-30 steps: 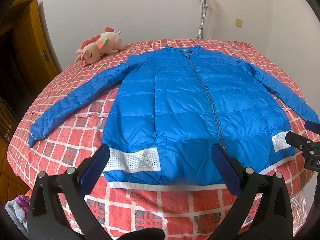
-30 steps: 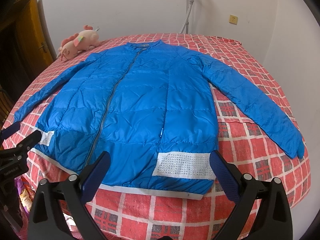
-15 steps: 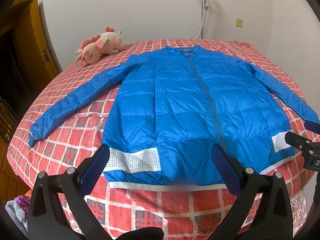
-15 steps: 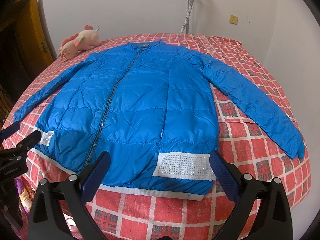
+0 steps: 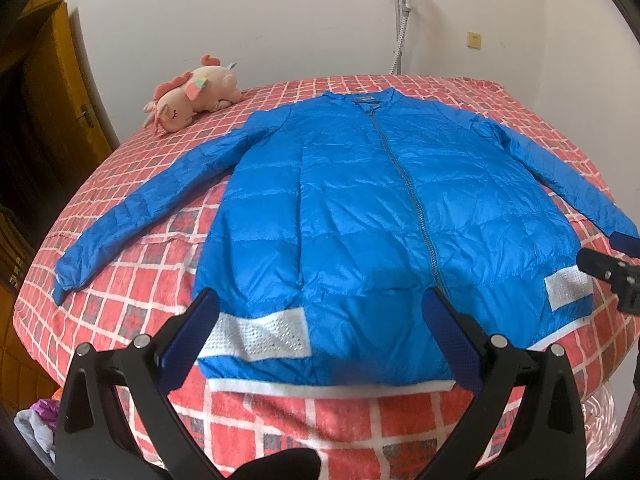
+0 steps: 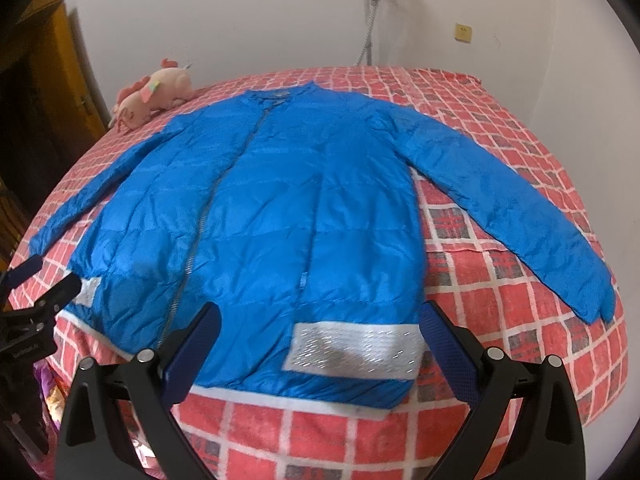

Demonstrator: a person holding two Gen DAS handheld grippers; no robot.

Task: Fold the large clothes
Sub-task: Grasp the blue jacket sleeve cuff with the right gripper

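No legible text in either view. Jacket (image 5: 360, 216) has a small collar label (image 5: 363, 99), too small to read. Left gripper (image 6: 28, 312) body, seen at the edge of the right wrist view, carries faint lettering (image 6: 25, 353), blurred, can't make it out.

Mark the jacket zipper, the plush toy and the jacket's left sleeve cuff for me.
zipper (image 5: 416, 208), left wrist view, midway down its length.
plush toy (image 5: 188, 100), left wrist view, on its head.
left sleeve cuff (image 5: 66, 276), left wrist view, sleeve end near the bed edge.
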